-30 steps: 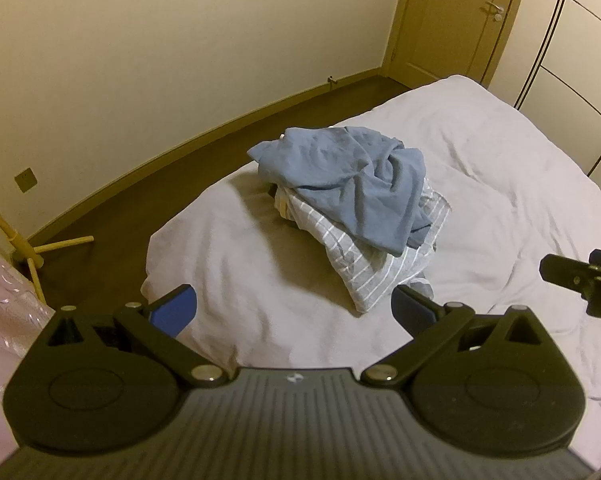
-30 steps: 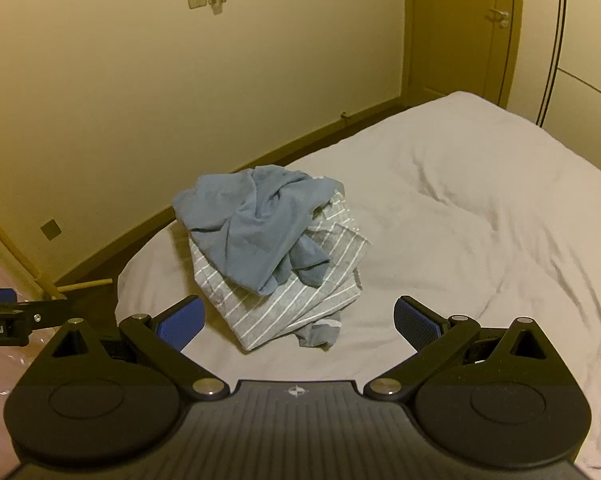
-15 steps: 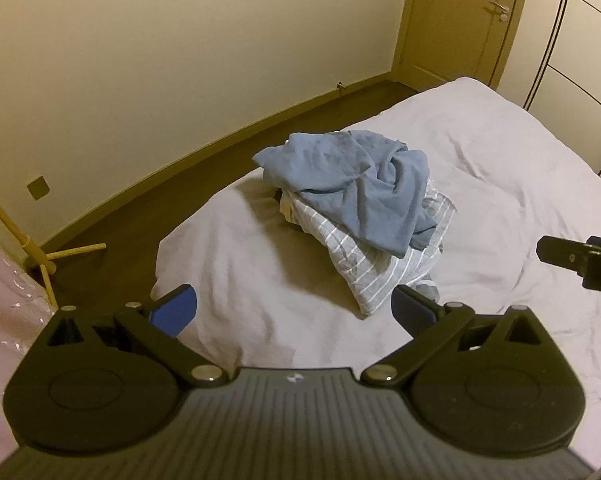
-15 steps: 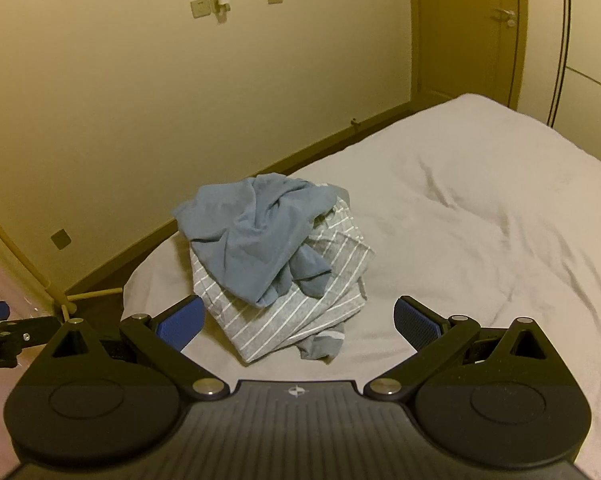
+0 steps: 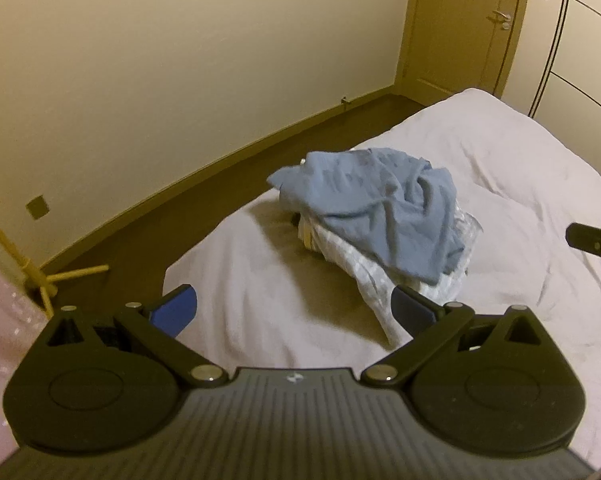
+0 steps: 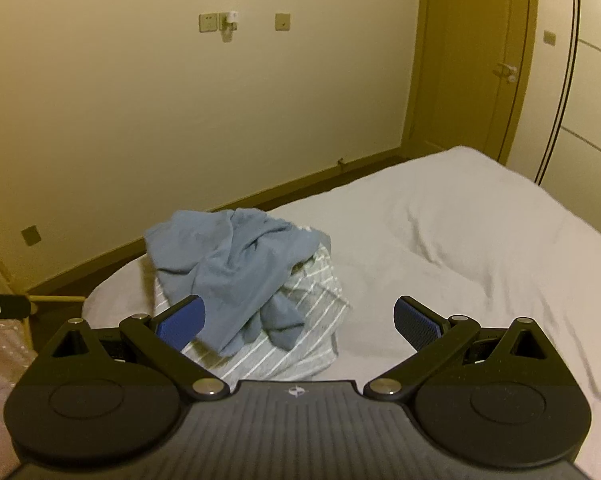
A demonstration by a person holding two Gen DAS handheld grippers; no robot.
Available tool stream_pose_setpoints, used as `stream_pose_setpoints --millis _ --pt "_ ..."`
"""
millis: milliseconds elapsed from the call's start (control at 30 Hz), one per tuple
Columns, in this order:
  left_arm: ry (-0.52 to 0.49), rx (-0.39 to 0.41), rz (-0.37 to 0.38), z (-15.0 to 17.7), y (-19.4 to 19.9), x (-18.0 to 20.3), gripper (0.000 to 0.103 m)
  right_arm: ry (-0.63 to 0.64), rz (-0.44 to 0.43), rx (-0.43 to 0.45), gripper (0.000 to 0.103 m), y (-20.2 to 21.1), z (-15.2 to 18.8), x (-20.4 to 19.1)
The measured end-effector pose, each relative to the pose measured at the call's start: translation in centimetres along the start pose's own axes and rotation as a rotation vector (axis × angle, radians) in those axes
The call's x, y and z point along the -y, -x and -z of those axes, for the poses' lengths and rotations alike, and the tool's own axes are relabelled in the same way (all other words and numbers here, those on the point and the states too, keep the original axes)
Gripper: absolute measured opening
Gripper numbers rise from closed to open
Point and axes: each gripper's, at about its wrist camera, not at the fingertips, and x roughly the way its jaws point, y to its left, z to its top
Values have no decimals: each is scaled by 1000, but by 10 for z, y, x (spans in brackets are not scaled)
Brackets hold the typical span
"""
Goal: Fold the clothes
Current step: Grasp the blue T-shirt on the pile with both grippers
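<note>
Nothing is folded yet: both tools, left (image 5: 294,307) and right (image 6: 299,319), gape wide and empty. Clothes (image 6: 240,276) lie heaped mid-frame on the bed (image 6: 460,240). Next, probably, pinch the blue shirt (image 5: 374,208) atop.

A crumpled blue cotton garment (image 5: 376,216) sits mid-frame in the left wrist view, on top of a grey-and-white striped garment (image 5: 368,280); both rest near the lower left corner of the white-sheeted bed (image 5: 500,184), which fills the right half. The dark floor strip (image 5: 204,208) runs left of the bed, the cream wall (image 5: 160,80) behind it. The wooden door (image 5: 464,28) stands upper right, the wooden stand (image 5: 40,276) at the left edge.
</note>
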Motion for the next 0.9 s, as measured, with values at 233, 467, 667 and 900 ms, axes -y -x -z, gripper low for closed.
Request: stream_pose_setpoints --millis 233,467,667,900 --pt "-124 1 77 -47 -89 -18 98 34 -26 -80 86 -64 -19 -22" --pt "-188 -68 154 -91 -197 -35 89 68 -10 -175 80 -135 -34 -41" --pt "-163 -172 227 -102 -268 -41 74 14 -5 -244 80 -191 -43 -34" --pt "-147 -180 312 -102 -282 -40 4 -82 -31 -309 53 -240 -49 -22"
